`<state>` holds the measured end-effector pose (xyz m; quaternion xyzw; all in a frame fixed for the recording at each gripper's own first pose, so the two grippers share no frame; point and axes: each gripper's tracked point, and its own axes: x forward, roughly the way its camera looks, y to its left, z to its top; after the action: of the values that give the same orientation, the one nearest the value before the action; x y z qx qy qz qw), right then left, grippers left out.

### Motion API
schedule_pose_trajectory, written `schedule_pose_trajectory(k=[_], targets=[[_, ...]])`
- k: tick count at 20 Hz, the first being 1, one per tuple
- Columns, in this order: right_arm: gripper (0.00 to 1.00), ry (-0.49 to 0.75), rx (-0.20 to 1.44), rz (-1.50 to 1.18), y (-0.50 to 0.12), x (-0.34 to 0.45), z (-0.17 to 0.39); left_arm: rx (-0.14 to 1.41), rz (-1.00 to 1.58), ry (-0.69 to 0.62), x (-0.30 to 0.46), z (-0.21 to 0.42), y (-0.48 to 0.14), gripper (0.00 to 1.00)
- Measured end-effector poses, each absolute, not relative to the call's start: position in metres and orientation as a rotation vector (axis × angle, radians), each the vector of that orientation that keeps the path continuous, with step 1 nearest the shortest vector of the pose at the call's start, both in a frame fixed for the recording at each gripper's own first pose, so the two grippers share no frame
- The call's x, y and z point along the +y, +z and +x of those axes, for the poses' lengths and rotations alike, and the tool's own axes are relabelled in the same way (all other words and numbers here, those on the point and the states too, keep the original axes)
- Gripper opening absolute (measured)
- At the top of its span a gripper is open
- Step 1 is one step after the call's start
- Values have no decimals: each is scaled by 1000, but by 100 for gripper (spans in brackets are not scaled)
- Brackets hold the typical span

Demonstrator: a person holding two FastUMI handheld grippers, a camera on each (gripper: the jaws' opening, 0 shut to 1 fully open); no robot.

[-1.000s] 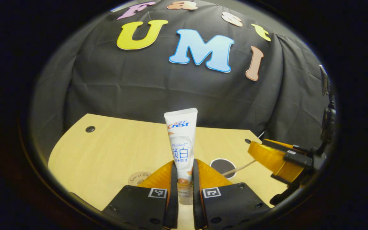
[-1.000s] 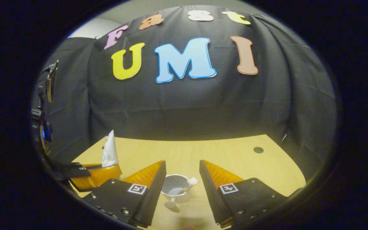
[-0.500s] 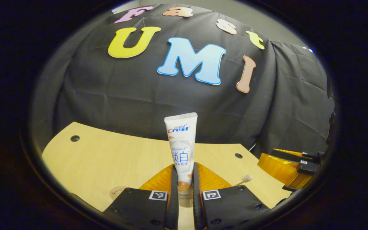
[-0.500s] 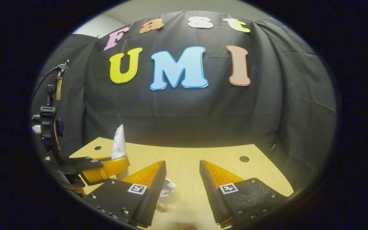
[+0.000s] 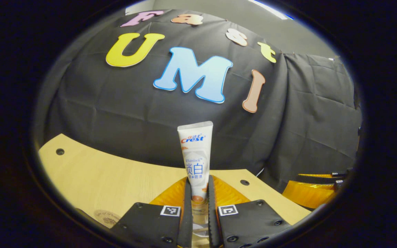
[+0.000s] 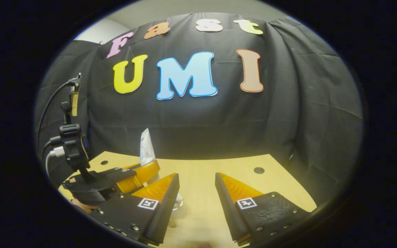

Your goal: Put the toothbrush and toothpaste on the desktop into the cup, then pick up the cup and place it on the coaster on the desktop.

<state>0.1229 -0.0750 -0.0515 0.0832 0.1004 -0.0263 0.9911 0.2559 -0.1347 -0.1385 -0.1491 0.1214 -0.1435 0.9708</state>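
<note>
Above the desktop [image 5: 91, 179], we see the left gripper [image 5: 197, 193] holding the toothpaste [image 5: 196, 155] upright, its jaws clamped on the lower part of the tube from both sides, crimped end up and cap end down between the fingers. At the near left edge of the desktop, in the left gripper view, lies the round coaster [image 5: 106, 217], partly cut off by the gripper body. Near the right edge of that view part of the right gripper [image 5: 310, 193] shows, low over the desktop's right side.

From the right gripper view, we find the right gripper [image 6: 197, 193] with its jaws wide apart and nothing between them, over the near edge of the desktop [image 6: 240, 168]. Just beyond the tip of its left finger a small pale piece of the cup [image 6: 178, 202] peeks out; we cannot tell whether the toothbrush is in it. Farther left in this view, the left gripper [image 6: 140, 172] carries the toothpaste [image 6: 146, 148], which stands above its fingers, close beside the cup's place. Small dark holes [image 6: 258, 170] mark the desktop's far corners.
</note>
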Motion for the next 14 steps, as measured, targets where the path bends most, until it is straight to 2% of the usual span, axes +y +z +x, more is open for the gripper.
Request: schedule_pose_trajectory(k=[11,14], targets=[[67,-54,257,180,-72,-86,117,315,-227,-298,-161,255,-188,27],[67,-51,265,174,-76,-87,117,334,-229,-303,-165,250,-196,30]])
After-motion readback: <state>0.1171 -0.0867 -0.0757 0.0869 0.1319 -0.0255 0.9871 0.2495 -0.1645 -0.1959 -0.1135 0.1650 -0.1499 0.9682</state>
